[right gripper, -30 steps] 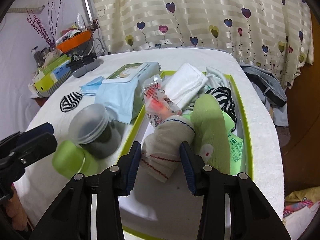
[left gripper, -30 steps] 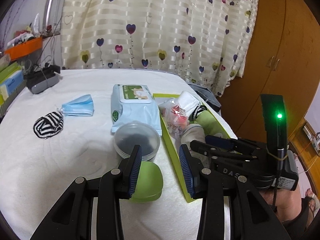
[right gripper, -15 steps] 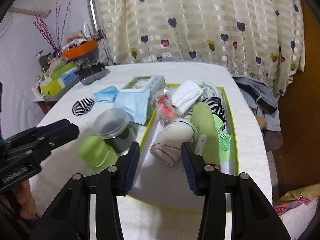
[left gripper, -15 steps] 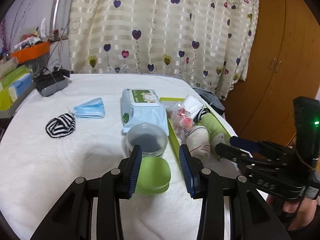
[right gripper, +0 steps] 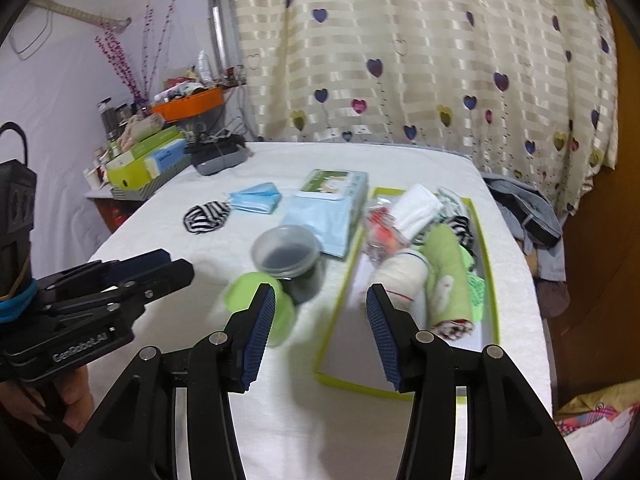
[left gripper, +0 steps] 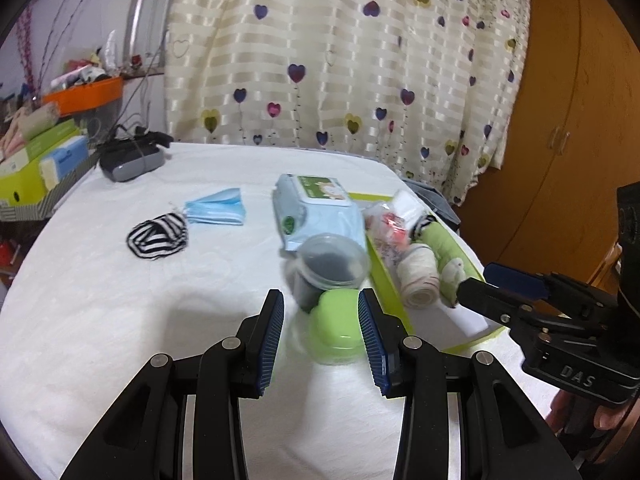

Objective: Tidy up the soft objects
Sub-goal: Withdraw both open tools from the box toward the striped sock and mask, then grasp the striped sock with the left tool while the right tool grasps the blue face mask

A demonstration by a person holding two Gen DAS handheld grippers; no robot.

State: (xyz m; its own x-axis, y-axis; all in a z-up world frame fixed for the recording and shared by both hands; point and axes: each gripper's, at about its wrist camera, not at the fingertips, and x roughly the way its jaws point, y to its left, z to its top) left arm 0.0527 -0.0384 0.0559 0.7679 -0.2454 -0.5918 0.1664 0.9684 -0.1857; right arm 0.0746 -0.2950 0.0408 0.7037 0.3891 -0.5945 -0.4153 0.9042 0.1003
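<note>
Both the left gripper (left gripper: 320, 332) and right gripper (right gripper: 320, 328) hang with jaws apart, holding nothing. The cream rolled sock (right gripper: 400, 276) lies in the lime-rimmed tray (right gripper: 486, 280) among other soft goods, seemingly sorted; the black-and-white striped cloth (left gripper: 158, 236) waits at ten o'clock.

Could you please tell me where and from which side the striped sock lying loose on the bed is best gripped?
Probably from straight above, pinching the raised middle of the striped sock across its narrow width. It lies crumpled and low on the white bedspread, apart from the blue face mask, so a side approach would only push it along. The open left gripper is nearer.
</note>
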